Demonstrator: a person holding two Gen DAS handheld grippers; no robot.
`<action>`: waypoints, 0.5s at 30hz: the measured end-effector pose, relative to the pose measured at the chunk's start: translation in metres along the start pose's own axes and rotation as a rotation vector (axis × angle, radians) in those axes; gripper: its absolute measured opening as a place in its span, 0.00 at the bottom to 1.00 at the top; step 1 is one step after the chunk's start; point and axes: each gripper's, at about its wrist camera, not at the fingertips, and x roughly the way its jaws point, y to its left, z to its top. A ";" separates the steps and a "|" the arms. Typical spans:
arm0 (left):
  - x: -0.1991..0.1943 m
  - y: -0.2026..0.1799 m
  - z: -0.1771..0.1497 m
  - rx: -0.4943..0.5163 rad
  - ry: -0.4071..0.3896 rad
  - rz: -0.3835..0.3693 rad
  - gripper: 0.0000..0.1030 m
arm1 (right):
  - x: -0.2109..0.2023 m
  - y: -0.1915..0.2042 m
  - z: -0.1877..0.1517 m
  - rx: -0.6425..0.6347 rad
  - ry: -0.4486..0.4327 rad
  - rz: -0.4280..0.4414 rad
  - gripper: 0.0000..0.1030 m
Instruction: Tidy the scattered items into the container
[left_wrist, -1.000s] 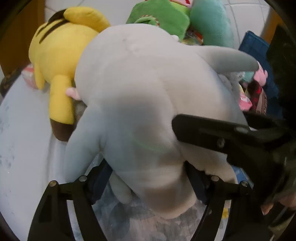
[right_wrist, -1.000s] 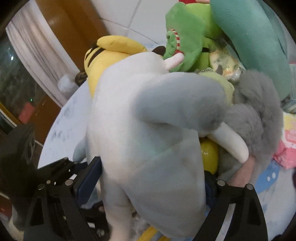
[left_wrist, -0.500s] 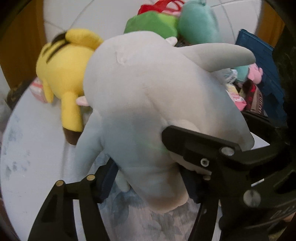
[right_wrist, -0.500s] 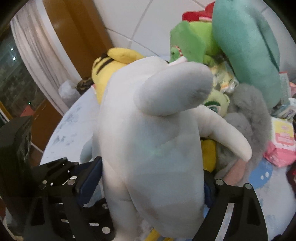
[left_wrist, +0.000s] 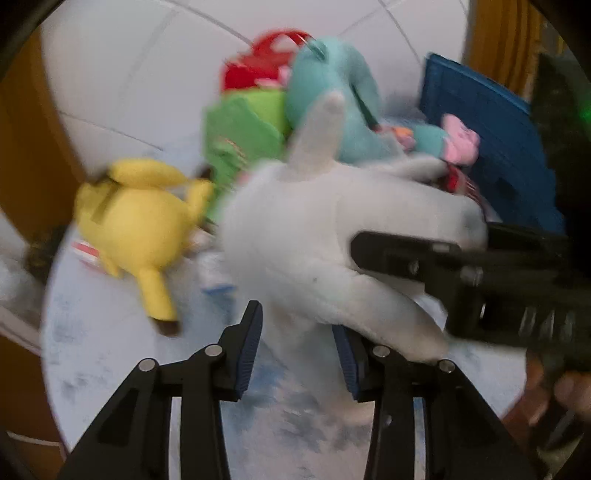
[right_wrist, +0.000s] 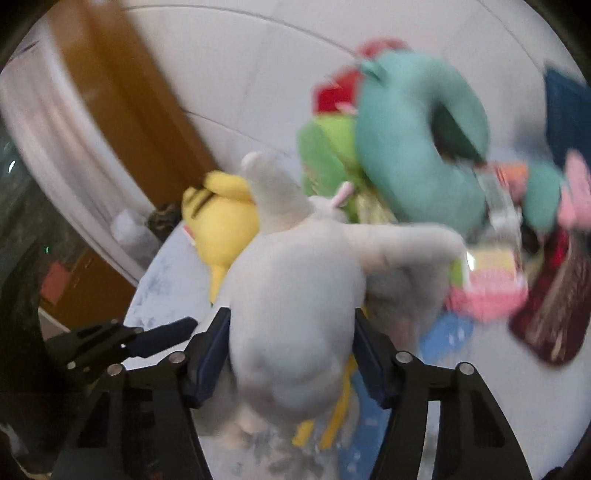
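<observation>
Grey-white and soft, the big plush toy (left_wrist: 317, 236) is riding higher than a second ago, lifted off the pale round table (left_wrist: 92, 350) it was sprawling on; both views are now smearing with motion. I am gripping its lower end with the left gripper (left_wrist: 295, 350), pads pressing in on both sides, and my right gripper (right_wrist: 291, 350) is clenching its body the same way. Beyond the grey-white plush, the dark blue crate (left_wrist: 491, 147) is standing at the far right; I cannot tell what it is holding. Left of the plush, the yellow plush figure (left_wrist: 140, 225) is lying on the table. Behind it the green, teal and red toys are blurring together, too soft to separate.
</observation>
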 end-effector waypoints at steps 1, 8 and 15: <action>0.004 -0.002 0.000 0.004 0.018 -0.005 0.50 | 0.001 -0.009 -0.002 0.032 0.024 0.012 0.60; 0.042 0.015 -0.029 -0.055 0.130 -0.017 0.61 | 0.017 -0.084 -0.059 0.182 0.172 -0.047 0.67; 0.024 0.044 -0.025 -0.092 0.058 0.019 0.77 | 0.016 -0.088 -0.055 0.193 0.141 0.020 0.86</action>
